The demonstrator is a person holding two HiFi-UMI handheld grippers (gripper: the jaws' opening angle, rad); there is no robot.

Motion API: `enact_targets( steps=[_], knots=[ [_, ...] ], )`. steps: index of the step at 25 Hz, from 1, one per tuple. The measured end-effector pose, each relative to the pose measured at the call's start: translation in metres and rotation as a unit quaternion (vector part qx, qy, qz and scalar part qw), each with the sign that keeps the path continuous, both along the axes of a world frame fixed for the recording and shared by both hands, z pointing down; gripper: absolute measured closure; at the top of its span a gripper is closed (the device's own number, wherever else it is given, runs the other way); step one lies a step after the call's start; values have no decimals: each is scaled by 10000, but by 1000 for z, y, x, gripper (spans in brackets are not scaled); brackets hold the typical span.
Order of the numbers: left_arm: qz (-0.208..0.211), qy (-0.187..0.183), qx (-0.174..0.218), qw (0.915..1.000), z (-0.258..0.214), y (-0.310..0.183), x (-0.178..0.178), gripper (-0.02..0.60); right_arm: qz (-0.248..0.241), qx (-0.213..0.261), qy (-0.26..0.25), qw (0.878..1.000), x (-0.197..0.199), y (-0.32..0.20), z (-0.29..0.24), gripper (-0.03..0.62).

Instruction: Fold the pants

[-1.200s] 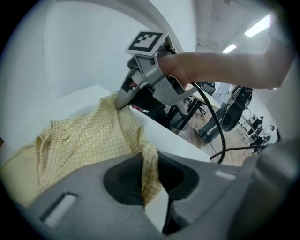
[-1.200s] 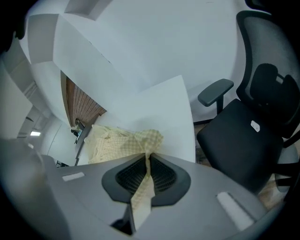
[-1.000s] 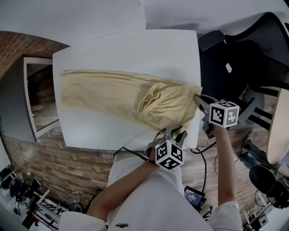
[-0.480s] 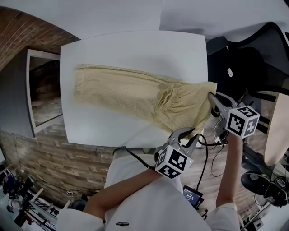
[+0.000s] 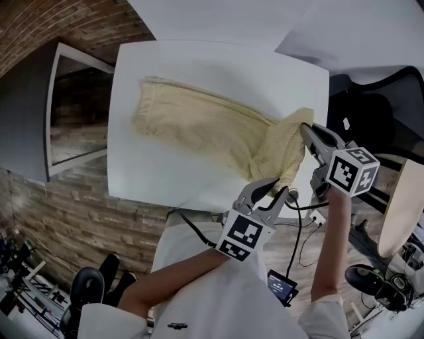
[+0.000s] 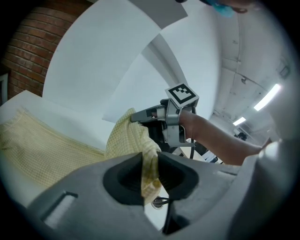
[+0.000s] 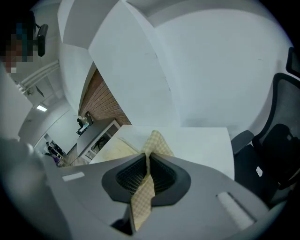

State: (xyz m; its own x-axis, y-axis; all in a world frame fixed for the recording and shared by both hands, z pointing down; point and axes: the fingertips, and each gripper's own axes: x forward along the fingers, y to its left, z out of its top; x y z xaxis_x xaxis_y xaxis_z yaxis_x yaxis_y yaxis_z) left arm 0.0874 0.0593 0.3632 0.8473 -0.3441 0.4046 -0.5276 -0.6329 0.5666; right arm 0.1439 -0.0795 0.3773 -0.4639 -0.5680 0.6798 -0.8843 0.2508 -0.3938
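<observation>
Pale yellow checked pants lie slantwise across the white table, legs toward the far left. The waist end hangs lifted off the table's right edge between both grippers. My left gripper is shut on the lower waist corner; in the left gripper view the cloth is pinched between its jaws. My right gripper is shut on the upper waist corner, and a strip of fabric hangs through its jaws. The left gripper view also shows the right gripper gripping the cloth.
A black office chair stands right of the table. A grey frame stands at the left over a brick-pattern floor. Cables and a small device lie below the table's near edge. A second white surface lies beyond.
Both grippers have risen with the waist end, which now hangs bunched above the table's right edge. The legs have stayed flat on the table.
</observation>
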Motion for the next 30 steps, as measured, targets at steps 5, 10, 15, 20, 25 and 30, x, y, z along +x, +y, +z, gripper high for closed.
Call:
enact_targets(
  steps=[5, 10, 15, 20, 25, 30],
  knots=[
    [-456, 121, -116, 9988, 1, -27, -49, 509, -234, -7, 26, 9997, -55, -28, 5, 565],
    [-954, 132, -534, 9939, 27, -55, -103, 509, -536, -262, 148, 9981, -112, -54, 38, 563],
    [-1375, 148, -1290, 9820, 70, -77, -153, 508, -613, -577, 258, 9961, -159, -70, 78, 556],
    [-1792, 39, -2354, 9552, 132, -91, -204, 451, -737, -1010, 275, 9918, -192, -73, 119, 448],
    [-1733, -617, -2544, 9494, 162, -83, -244, 359, -706, -1042, 367, 9914, -200, -71, 121, 447],
    [-1669, -1364, -2608, 9410, 184, -66, -267, 360, -547, -979, 497, 9924, -182, -59, 111, 447]
  ],
)
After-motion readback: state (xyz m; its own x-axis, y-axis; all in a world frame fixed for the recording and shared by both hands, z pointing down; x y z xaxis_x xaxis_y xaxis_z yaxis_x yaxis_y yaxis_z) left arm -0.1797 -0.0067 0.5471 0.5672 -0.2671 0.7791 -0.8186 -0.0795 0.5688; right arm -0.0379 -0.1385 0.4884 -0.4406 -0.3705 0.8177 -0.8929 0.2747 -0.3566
